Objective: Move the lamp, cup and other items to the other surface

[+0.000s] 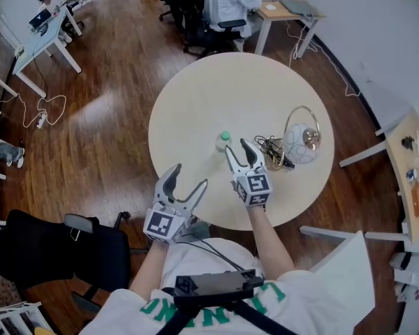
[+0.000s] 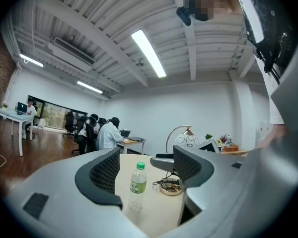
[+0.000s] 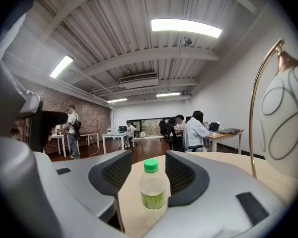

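A clear bottle with a green cap (image 1: 224, 141) stands upright near the middle of the round beige table (image 1: 195, 103). My right gripper (image 1: 237, 147) is open, its tips right at the bottle. In the right gripper view the bottle (image 3: 153, 192) shows in the gap between the jaws with no pad pressing on it. To the right lie a small dish of keys and cables (image 1: 271, 151) and a lamp with a white globe and a gold arc (image 1: 302, 139). My left gripper (image 1: 190, 176) is open and empty at the table's near edge. From its view the bottle (image 2: 138, 178) and dish (image 2: 171, 187) stand ahead.
A black office chair (image 1: 63, 246) stands at the near left. People sit at desks (image 1: 227, 2) beyond the table. A white desk (image 1: 38, 37) is at the far left, and a wooden surface with small items (image 1: 412, 173) at the right edge.
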Motion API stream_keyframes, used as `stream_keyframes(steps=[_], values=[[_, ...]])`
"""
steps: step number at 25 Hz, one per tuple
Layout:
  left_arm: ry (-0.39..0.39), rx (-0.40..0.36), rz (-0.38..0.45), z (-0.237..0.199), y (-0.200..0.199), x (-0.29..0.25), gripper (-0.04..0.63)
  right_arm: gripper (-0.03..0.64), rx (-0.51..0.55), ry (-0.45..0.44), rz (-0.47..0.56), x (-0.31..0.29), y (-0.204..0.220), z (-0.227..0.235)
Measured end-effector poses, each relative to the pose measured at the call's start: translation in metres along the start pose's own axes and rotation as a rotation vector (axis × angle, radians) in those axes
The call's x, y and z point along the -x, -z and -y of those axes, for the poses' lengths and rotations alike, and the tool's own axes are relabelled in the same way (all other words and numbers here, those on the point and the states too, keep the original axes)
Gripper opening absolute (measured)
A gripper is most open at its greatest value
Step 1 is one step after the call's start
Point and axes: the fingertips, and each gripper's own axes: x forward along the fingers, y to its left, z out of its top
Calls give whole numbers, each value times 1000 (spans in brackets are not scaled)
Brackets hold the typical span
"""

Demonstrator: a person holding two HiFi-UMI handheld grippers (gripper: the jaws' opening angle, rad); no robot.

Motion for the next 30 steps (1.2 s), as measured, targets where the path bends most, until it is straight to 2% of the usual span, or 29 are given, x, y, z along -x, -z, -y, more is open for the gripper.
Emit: stream_keyframes(steps=[2,4,9,13,16,19,21,25,30], values=[[10,-28,-3,8,3,0,324,238,-7,2,32,21,-12,-2],[47,-15,7,27,-3,-3,322,238,-8,26,62,46,-22,1],[212,18,17,90,-15,-16,322,238,-5,126,149,123,-48,15],[350,-28,-13,142,-3,-41,319,238,92,310,147,205,-74,46],[461,-55,-20,190,4,-58,316,238,50,428,192,271,-79,73],[614,-11,-26,254,-8,-69,316,238,32,595,221,342,-64,105],[704,-12,-32,290,-10,-77,316,238,4,702,216,388,-56,117],[811,-85,-9,337,4,-87,316,238,-69,851,229,468,-41,123],[935,-44,-54,395,20,-79,316,236,-161,978,245,547,-10,111]])
